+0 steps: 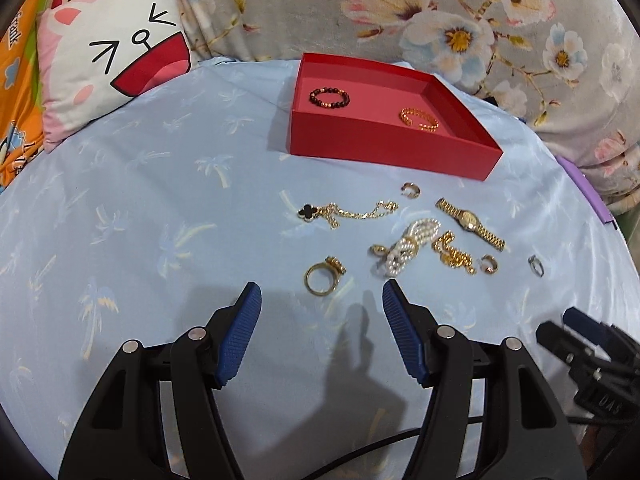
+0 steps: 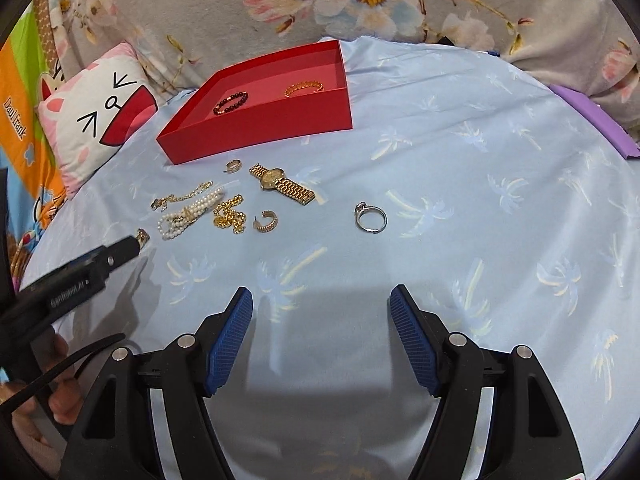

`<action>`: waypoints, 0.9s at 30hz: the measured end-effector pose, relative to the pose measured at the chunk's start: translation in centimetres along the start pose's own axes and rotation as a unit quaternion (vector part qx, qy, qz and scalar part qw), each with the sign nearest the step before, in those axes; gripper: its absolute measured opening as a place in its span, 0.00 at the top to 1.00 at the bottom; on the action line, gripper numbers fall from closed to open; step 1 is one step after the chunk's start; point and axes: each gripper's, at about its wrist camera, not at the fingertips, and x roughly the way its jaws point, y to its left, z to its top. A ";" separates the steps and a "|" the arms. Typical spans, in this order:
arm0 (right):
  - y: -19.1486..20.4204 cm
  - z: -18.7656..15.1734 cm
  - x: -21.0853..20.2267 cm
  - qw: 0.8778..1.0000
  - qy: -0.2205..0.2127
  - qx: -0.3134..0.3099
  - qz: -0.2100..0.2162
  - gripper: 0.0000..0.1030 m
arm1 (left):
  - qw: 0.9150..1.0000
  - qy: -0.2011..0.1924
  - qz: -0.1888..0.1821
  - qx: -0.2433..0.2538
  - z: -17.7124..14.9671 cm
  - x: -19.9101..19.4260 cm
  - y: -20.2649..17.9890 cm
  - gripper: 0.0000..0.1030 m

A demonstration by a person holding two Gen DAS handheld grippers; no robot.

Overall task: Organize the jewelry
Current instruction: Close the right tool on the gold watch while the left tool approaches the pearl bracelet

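Gold ring shows only past the left hand-held gripper; both hand-held grippers gape empty.

My left gripper's black body hiding most of a gold ring in my right view, purple flat object cut off at the frame's rim, small silver ring's stone too tiny to tell, orange printed fabric's lettering cropped.

bare blue sheet lies open right of the red tray; jewelry cluster crowds its front.
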 end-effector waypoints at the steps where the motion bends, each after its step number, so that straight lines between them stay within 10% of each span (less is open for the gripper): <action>1: -0.1 0.3 0.2 1.000 0.001 0.003 0.004 0.32 | 1.000 0.001 -0.002 -0.001 0.0 0.0 0.0 0.41; 27: 4.3 8.2 8.3 0.996 0.016 -0.081 0.014 0.74 | 1.000 0.009 -0.009 -0.024 0.8 0.8 2.4 0.41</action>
